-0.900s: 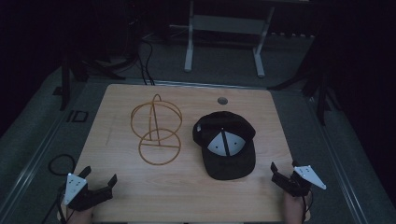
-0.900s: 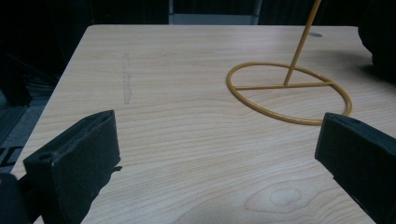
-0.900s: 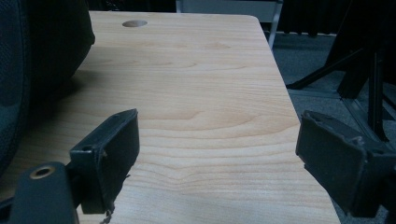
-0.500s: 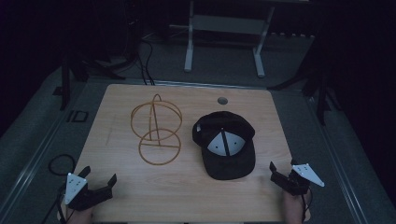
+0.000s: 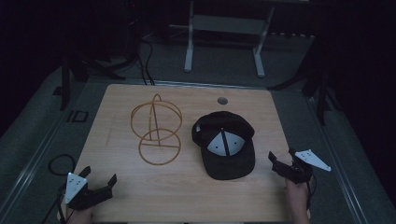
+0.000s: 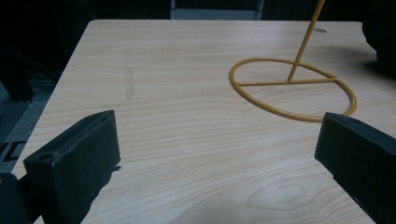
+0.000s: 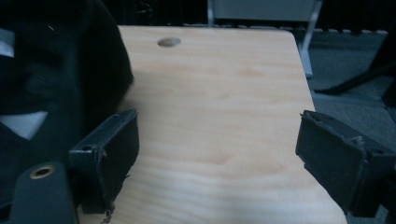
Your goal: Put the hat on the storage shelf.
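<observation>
- At the near left corner of the wooden table [image 5: 187,186] we see the left gripper [image 5: 105,185], held in a hand at the table's edge, its jaws pointing toward the middle.
- Its jaws stand wide apart with nothing between them; in the left gripper view we see bare wood between the two black pads [image 6: 79,158].
- Ahead of it, a little right, stands the gold wire stand [image 5: 156,128]: a flat ring with a crossbar lying on the table, a thin stem rising from it, and two crossed hoops on top. It is well apart from the left gripper.
- Just right of the stand, not touching it as far as we can tell, lies the black cap [image 5: 226,144] with white front panels, its brim toward the near edge.
- Beyond the cap, near the far edge, we see a small round hole [image 5: 222,100] in the tabletop.
- At the near right edge sits the right gripper [image 5: 281,161], held in a hand, near the cap's brim but apart from it.
- Its jaws are also spread wide and empty; the right gripper view shows the cap [image 7: 51,79] just left of the left jaw.
</observation>
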Demonstrator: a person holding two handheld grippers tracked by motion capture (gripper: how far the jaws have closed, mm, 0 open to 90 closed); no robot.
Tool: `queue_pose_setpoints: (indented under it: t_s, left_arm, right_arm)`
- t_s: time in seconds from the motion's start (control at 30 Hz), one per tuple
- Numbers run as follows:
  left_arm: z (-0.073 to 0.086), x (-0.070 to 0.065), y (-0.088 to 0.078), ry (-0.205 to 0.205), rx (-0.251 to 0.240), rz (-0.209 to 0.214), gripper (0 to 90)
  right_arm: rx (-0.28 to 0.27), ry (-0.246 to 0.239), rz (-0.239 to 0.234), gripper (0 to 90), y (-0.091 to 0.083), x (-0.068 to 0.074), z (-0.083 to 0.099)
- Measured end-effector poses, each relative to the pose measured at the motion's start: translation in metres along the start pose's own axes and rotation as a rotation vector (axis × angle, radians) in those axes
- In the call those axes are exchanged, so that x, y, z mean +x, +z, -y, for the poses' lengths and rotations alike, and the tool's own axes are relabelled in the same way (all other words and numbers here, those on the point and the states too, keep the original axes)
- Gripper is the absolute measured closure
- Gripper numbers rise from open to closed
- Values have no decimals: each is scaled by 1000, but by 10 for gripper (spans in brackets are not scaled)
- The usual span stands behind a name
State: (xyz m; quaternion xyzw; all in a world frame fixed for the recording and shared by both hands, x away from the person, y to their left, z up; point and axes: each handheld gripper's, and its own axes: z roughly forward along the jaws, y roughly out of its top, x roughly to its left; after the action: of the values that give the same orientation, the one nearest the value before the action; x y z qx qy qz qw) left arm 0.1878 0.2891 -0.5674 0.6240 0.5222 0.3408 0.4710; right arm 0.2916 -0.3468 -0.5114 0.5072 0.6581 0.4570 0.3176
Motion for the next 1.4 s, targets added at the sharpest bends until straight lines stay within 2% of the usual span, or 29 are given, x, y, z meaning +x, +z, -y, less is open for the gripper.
queue_pose_setpoints:
  t_s: [0.23, 0.3, 0.37, 0.4, 0.43, 0.57, 0.63, 0.77, 1.1, 1.4]
  left_arm:
    - [0, 0, 0, 2, 6, 5, 4]
    - [0, -1, 0, 6, 13, 4, 4]
    - [-1, -3, 0, 16, 7, 8, 4]
    - [-1, -3, 0, 22, 7, 9, 4]
    - [-1, -4, 0, 25, 5, 12, 4]
    - [-1, -5, 0, 34, 3, 16, 4]
    - [-1, -5, 0, 28, 1, 19, 4]
    - [-1, -4, -1, 18, -6, 23, 4]
    - [-1, -5, 1, 26, 5, 29, 4]
    - [-1, -5, 1, 26, 9, 30, 4]
  right_arm:
    - [-37, -48, -56, 123, -2, 9, -32]
    - [-34, -74, -68, 121, 0, 14, -40]
    - [-37, -113, -105, 109, 2, 19, -47]
    - [-40, -117, -111, 111, 3, 22, -50]
    - [-30, -124, -138, 111, 5, 25, -53]
    - [2, -166, -184, 113, 15, 37, -62]
    - [18, -185, -210, 141, 22, 42, -66]
    - [54, -231, -221, 181, 35, 52, -72]
    - [118, -262, -237, 286, 66, 59, -81]
    - [163, -290, -218, 401, 91, 68, -87]
